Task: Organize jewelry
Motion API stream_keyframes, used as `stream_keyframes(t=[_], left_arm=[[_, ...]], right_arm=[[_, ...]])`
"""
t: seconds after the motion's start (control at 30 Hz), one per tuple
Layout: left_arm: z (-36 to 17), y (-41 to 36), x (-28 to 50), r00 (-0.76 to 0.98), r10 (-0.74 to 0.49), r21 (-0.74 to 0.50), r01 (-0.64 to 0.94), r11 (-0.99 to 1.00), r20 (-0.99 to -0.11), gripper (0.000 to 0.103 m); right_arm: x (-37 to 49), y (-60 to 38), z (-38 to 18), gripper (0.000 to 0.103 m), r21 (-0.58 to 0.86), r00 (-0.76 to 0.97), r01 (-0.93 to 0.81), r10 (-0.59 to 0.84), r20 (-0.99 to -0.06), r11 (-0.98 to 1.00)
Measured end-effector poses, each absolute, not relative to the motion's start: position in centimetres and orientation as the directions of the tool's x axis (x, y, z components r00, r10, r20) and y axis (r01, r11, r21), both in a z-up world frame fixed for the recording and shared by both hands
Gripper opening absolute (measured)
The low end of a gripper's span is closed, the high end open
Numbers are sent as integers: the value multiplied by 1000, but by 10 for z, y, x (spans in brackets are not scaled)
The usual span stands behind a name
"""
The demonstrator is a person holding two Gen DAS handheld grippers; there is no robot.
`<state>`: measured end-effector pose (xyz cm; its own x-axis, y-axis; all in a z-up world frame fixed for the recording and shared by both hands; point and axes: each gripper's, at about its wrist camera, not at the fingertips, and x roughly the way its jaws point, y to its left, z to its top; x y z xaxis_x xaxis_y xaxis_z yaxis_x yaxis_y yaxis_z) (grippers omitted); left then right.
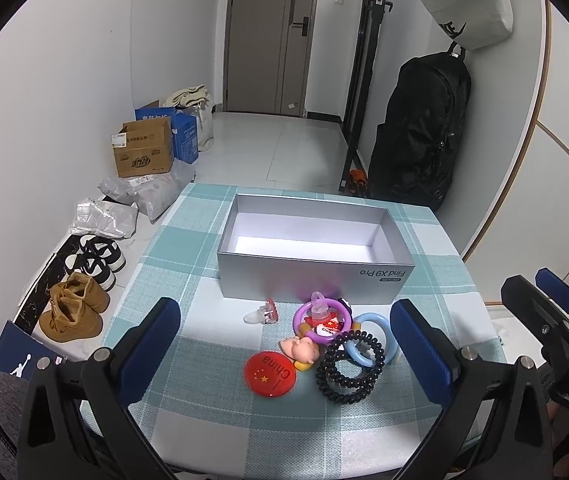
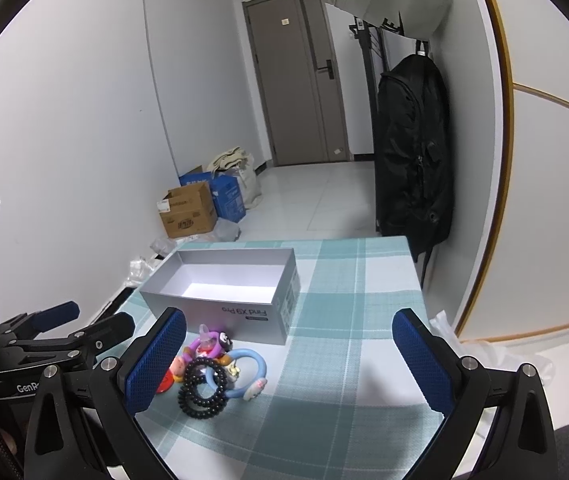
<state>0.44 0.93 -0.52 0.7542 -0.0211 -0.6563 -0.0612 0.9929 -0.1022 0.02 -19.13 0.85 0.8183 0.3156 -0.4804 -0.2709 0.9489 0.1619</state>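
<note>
My left gripper is spread wide and empty — jewelry pile lies between its fingers. Right gripper is also spread; pile at nine o'clock, silver box just behind.

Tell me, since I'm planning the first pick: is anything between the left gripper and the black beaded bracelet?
Nothing visible. The left gripper is open above the pile, and the black beaded bracelet lies on top, overlapping the blue ring.

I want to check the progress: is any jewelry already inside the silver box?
No: the silver box shows only its bare white bottom, and the black bead bracelet lies on the checked tablecloth in front.
</note>
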Motion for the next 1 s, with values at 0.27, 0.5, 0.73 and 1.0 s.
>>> stream_keyframes(t=[0.27, 0.5, 0.73, 1.0], left_arm=[[-7, 11, 5, 751, -23, -103, -60, 993, -660, 102], [-9, 12, 6, 746, -32, -105, -50, 993, -665, 102], [-16, 13, 12, 730, -54, -109, -28, 994, -681, 102], [-35, 30, 12, 651, -117, -148, 8, 989, -750, 102]], right_arm=[[0, -192, 8, 103, 165, 819, -272, 318, -477, 948], [2, -194, 7, 103, 178, 819, -267, 320, -476, 947], [7, -193, 6, 103, 190, 813, -266, 326, -482, 945], [18, -187, 1, 103, 187, 797, -260, 320, -512, 947]])
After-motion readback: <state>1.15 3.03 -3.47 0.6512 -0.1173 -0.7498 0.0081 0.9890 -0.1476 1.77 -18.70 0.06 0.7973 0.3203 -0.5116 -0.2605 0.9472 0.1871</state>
